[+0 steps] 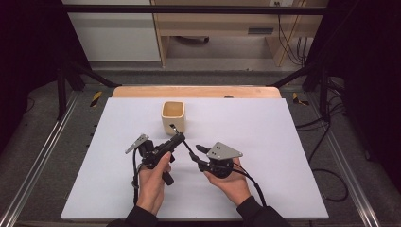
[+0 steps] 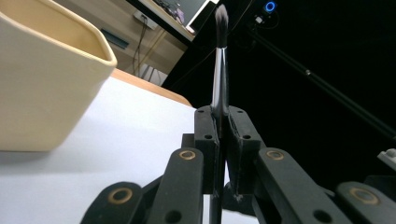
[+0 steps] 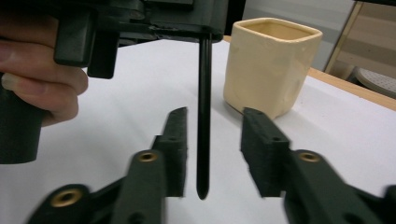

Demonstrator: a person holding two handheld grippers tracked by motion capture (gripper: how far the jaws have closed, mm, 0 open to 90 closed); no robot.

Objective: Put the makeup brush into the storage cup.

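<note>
A cream square cup point(image 1: 173, 116) stands on the white mat point(image 1: 265, 142), at the left in the left gripper view point(image 2: 46, 79) and at the right in the right gripper view point(image 3: 271, 65). My left gripper point(image 1: 179, 137) point(image 2: 223, 113) is shut on a thin brush point(image 2: 219, 70) with a silver ferrule and dark bristles, its tip close to the cup's near side. The brush's black handle point(image 3: 203, 116) hangs down between the jaws of my right gripper point(image 1: 196, 153) point(image 3: 215, 125), which stands open around it without touching it.
The wooden table edge point(image 1: 196, 91) shows beyond the mat's far side. Black frame bars and cables run along both sides. A hand point(image 3: 42, 88) holds the left gripper just above and left of the right gripper's jaws.
</note>
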